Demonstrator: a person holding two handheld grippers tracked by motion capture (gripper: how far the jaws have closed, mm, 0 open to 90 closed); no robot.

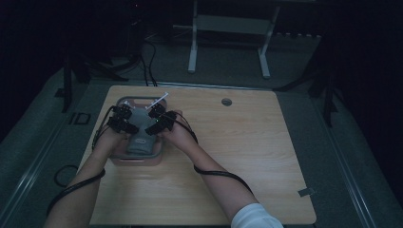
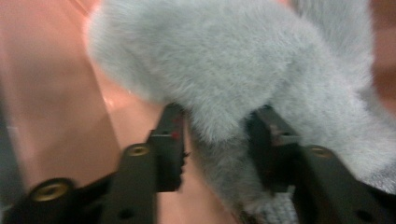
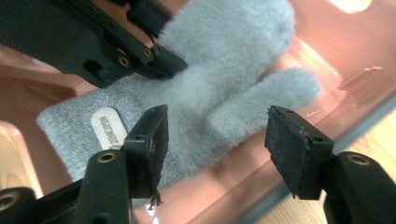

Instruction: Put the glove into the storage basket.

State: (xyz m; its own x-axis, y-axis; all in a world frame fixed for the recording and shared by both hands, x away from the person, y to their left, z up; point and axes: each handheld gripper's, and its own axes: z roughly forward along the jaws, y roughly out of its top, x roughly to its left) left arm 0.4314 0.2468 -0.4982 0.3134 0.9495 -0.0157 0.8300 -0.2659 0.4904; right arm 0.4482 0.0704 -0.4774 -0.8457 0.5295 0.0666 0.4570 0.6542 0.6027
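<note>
Left tongs (image 2: pixel 215 140) pinch the grey mitten (image 1: pixel 140 130) – cuff toward the person, lengthwise in tray (image 1: pixel 159 154) – right tongs (image 3: pixel 215 144) agape.

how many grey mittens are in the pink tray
1. The grey mitten lies in the pink tray at the table's far left, pinched by the left tool; the open right tool hovers over it. Another underneath could be hidden.

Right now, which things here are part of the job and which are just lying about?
In the job:
- grey mitten, fluffy, with a knit cuff
- pink tray that it lies in
- left hand-held gripper, jaws closed on the mitten's fur
- right hand-held gripper, jaws open around the mitten's thumb

Lying about:
- white stick at the tray's far rim
- wooden table
</note>
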